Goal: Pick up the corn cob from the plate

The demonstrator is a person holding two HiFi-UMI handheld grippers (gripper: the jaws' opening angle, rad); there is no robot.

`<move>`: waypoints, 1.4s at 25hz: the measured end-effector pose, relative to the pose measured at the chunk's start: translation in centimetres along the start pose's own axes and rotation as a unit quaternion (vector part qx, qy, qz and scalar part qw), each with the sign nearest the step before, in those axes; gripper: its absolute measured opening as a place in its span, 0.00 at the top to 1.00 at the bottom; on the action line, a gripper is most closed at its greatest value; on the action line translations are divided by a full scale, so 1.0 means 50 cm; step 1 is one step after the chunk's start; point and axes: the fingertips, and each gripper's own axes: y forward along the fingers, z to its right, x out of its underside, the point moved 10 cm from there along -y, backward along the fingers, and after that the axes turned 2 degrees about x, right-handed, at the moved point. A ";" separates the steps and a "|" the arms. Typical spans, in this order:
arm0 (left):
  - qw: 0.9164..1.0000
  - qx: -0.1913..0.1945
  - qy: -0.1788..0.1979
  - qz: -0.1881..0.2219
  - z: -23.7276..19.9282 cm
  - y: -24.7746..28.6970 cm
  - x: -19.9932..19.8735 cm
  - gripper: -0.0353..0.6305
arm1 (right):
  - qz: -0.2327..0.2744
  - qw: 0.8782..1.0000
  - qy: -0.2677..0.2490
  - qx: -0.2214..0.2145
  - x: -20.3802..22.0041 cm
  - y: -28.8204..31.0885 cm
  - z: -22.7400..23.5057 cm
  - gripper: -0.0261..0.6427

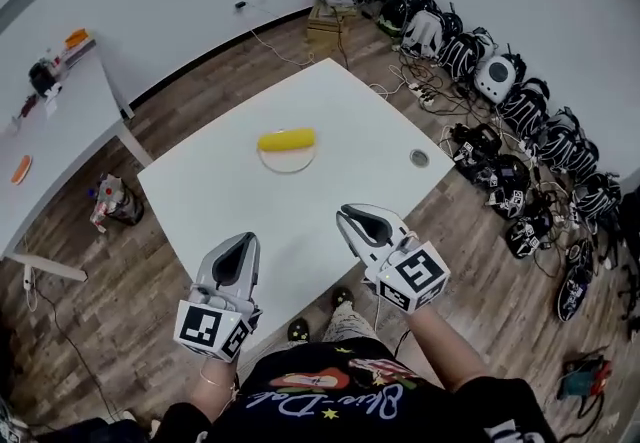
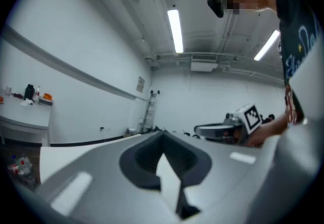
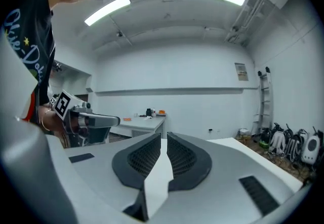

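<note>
Judging from how things lie, we are at the approach step: nothing is gripped, and both tools hang over the near part of the table (image 1: 200, 193), well apart from the target.

On the left, our left gripper (image 1: 243, 243) has its jaws pressed together with nothing between them, and its nose points roughly level across the white top.

Further in, near the middle of the table, the corn cob (image 1: 287, 140) lies on its side on the plate (image 1: 287, 168), covering the plate's far half. Its long axis runs side to side in the head view, so its ends point left and right, crosswise to our line of reach, with the right end tipped a little farther away.

On the right, our right gripper (image 1: 350, 218) is also closed and empty, with only a thin slit between its pads.

We think the next move calls for spreading one pair of jaws wide, carrying it forward to the plate, and setting the pads across the cob's round middle rather than over its ends.
</note>
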 end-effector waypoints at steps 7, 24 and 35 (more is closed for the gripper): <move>0.994 -0.112 0.005 0.005 -0.056 0.117 -0.011 0.95 | -0.088 0.975 -0.093 -0.183 -0.002 0.292 0.197 0.88; 0.981 -0.191 -0.032 -0.021 -0.149 0.205 0.036 0.95 | -0.369 0.816 -0.306 -0.322 0.182 0.738 0.263 0.57; 0.972 -0.221 -0.075 -0.026 -0.175 0.169 0.057 0.95 | -0.450 0.794 -0.221 -0.345 0.233 0.793 0.295 0.57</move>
